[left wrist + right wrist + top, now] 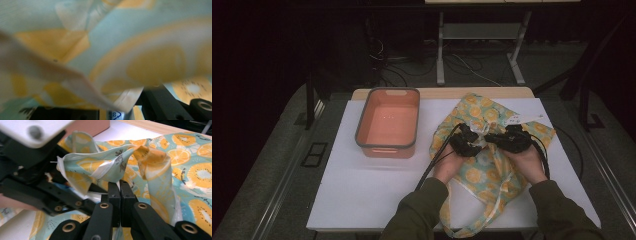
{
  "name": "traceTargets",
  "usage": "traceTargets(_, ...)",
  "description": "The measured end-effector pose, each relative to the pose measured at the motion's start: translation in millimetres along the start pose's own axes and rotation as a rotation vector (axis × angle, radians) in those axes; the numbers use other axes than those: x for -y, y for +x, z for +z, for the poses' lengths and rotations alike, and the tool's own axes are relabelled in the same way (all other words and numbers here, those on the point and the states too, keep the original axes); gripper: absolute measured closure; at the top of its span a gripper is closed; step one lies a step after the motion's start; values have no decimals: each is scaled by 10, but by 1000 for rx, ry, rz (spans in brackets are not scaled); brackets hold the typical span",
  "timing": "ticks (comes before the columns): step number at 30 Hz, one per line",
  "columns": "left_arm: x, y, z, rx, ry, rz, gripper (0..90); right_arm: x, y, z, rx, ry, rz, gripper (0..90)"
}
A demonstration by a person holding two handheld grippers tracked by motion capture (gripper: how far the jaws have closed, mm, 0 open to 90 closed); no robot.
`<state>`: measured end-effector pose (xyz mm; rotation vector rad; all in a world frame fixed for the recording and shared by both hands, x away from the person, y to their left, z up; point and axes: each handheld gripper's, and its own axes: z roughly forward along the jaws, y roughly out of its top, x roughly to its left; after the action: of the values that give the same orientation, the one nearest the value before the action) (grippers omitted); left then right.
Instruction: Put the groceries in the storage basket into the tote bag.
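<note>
Fruit-print bag (484, 165) lies on the right half of the white table (362, 200), its rim pinched in the clenched right gripper (119, 185). Just left, the left gripper (466, 140) meets the same bunched cloth; its grip cannot be told. An orange tub (388, 124) sits far left.

You have a cloth bag (484, 150), pale teal printed with orange citrus slices, lying crumpled on the table's right half. Its upper edge (112, 167) is bunched and lifted; its handle loop (472, 227) trails toward you.
</note>
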<state>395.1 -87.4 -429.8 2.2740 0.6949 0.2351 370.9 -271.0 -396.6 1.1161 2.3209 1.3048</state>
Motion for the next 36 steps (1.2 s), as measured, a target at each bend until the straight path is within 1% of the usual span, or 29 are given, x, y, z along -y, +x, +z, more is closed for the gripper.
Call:
traceTargets(3,-34,2,55,-11,-17,-15,734,-1,-6,-2,1,-4,0,890)
traceTargets(6,-54,6,88,-16,-20,-16,728,1,-6,-3,1,-3,1,890)
traceTargets(8,-41,20,95,-11,-13,-13,702,-1,5,-9,1,-4,1,890)
traceTargets(9,-31,23,91,-8,-17,-16,660,-1,6,-8,1,-5,1,890)
traceTargets(10,-25,30,75,-11,-20,-14,660,-1,6,-8,1,-5,1,890)
traceTargets(11,-19,35,57,-7,-22,-18,583,-1,7,-7,0,-4,2,890)
traceTargets(12,-15,34,38,-9,-19,-15,443,-3,10,-5,-1,-5,-3,890)
traceTargets(13,-6,25,13,-21,-19,-4,391,-4,11,-5,-1,-4,-5,890)
traceTargets(14,9,18,-19,-24,-17,6,365,-4,13,-5,-2,-5,-4,890)
traceTargets(15,29,12,-55,-23,-19,4,365,-4,13,-5,-2,-5,-4,890)
traceTargets(18,117,8,-184,-47,-20,11,331,-2,11,-6,-1,-5,-4,890)
traceTargets(20,198,27,-275,-43,-26,7,336,-2,14,-2,-1,-3,-4,890)
traceTargets(22,276,43,-345,-60,-10,10,363,-2,17,2,1,-1,-10,890)
traceTargets(23,315,46,-371,-63,-4,4,373,-2,22,5,0,0,-8,890)
traceTargets(25,385,56,-419,-64,12,4,439,-1,27,9,1,3,-8,890)
traceTargets(26,416,54,-438,-60,17,7,457,-1,27,9,0,2,-8,890)
traceTargets(27,445,47,-462,-63,18,12,511,-1,26,7,1,2,-8,890)
traceTargets(28,475,43,-491,-62,11,9,571,0,22,4,1,1,-6,890)
traceTargets(30,530,42,-565,-52,-9,-6,644,3,12,-4,2,-2,-4,890)
traceTargets(31,555,39,-609,-53,-20,-8,664,4,9,-10,2,-2,-2,890)
traceTargets(33,596,34,-714,-59,-31,-4,690,5,4,-25,1,-5,3,890)
traceTargets(36,639,30,-902,-80,-51,-8,685,6,7,-46,0,-8,-2,890)
